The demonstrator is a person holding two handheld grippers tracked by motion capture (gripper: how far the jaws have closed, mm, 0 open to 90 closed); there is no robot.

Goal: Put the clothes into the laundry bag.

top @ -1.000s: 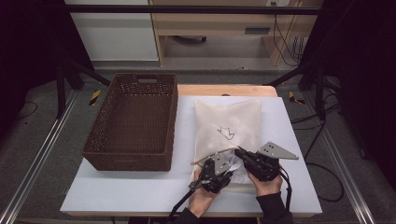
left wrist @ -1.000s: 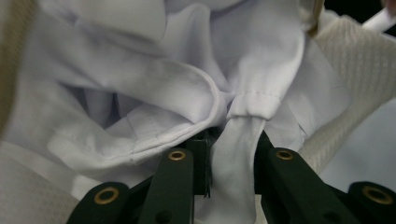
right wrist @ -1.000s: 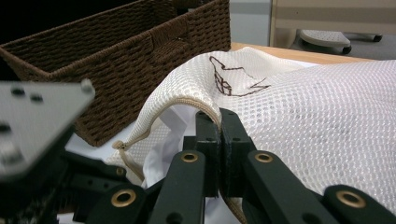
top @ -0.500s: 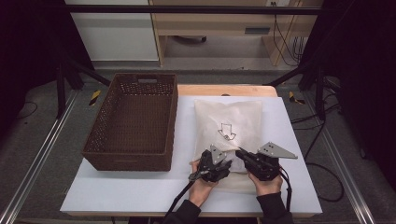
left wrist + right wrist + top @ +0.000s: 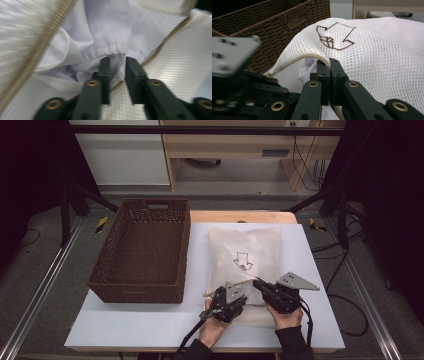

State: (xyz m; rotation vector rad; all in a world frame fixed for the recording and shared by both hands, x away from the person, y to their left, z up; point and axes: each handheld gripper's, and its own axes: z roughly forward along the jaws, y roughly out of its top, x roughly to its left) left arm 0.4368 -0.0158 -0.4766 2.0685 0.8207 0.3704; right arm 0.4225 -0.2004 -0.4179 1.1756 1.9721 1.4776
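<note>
Both tools over white tabletop, grey floor around.

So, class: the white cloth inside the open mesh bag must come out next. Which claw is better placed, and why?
Left. The left claw is open, its tips at the white cloth inside the opening. The right claw is shut on the mesh bag rim, lifting it.

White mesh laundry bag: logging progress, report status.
Right gripper shut on white mesh laundry bag zip edge, holding it up. Left gripper open at white cloth garment inside. Brown wicker basket alongside, nothing blocking.
</note>
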